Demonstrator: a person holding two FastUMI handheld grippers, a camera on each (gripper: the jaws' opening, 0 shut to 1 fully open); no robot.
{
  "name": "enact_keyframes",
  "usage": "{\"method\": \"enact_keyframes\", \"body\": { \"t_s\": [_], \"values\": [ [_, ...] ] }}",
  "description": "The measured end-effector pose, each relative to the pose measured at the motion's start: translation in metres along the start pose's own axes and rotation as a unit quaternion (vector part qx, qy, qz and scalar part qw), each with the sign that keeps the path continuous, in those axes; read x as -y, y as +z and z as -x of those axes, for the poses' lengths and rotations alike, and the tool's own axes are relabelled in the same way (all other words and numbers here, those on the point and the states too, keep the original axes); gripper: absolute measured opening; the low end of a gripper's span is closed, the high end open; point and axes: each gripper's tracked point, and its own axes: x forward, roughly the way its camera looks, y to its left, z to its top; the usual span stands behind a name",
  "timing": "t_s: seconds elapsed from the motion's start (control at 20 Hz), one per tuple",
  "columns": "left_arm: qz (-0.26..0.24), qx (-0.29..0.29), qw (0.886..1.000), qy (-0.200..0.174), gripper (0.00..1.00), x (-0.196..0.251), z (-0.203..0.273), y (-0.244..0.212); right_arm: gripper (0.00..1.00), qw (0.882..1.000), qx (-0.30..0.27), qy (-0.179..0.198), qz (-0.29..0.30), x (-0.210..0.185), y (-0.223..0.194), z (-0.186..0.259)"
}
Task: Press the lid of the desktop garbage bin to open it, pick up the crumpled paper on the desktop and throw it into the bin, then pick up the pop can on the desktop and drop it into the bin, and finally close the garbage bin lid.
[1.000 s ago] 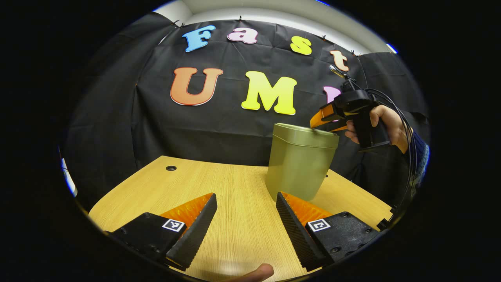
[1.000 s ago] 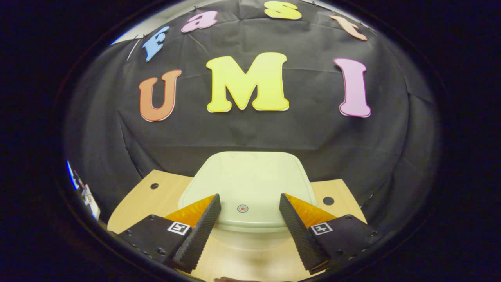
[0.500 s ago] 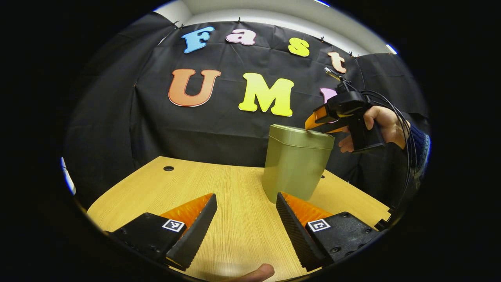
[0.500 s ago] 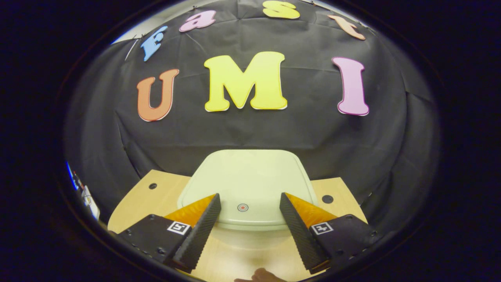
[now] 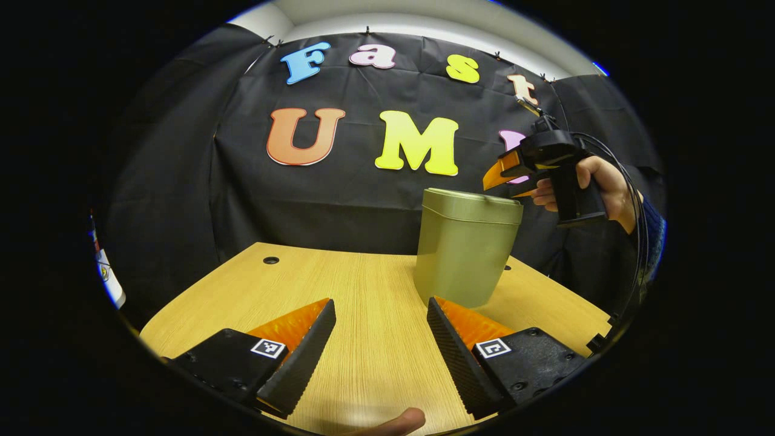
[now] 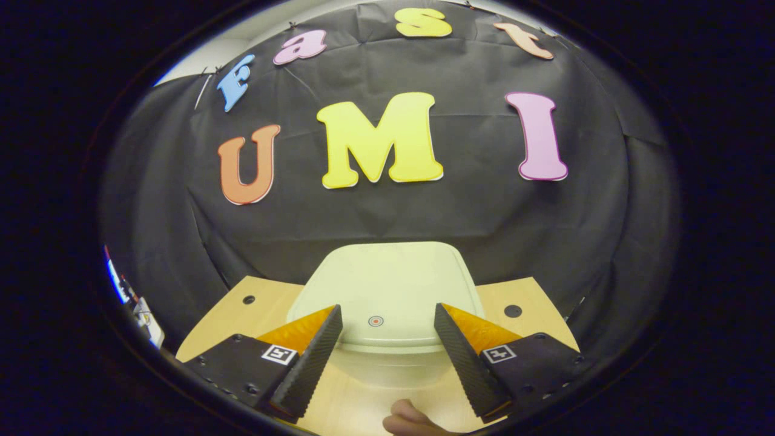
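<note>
The bin (image 5: 465,248) stands upright on the bench (image 5: 363,290), toward its right and back part in the left gripper view, with its lid (image 6: 387,290) shut flat. The right claw (image 5: 505,178), held in a hand (image 5: 596,188), hangs just above the lid's near edge, fingers spread and empty. The left claw (image 5: 381,339) is low over bare bench in front of the bin, also spread wide, holding nothing.

Olive-green bin (image 5: 465,254), pale lid (image 6: 387,284) with red-ringed dot (image 6: 375,320), light wood-grain table (image 5: 363,303), black cloth wall (image 5: 339,200).
</note>
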Motion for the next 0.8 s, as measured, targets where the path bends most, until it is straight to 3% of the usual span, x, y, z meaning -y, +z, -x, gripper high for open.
{"method": "enact_keyframes", "body": {
  "t_s": [0.4, 0.8],
  "values": [
    [-0.008, 0.000, 1.000, 0.015, 0.98, 0.006, 0.017, -0.003, 0.96, 0.996, 0.083, 0.000, 0.036, 0.003, -0.014, 0.100],
    [-0.002, 0.021, 0.999, 0.025, 0.98, 0.011, 0.064, 0.001, 0.95, 0.987, 0.144, 0.007, 0.068, -0.013, -0.080, 0.209]
  ]
}}
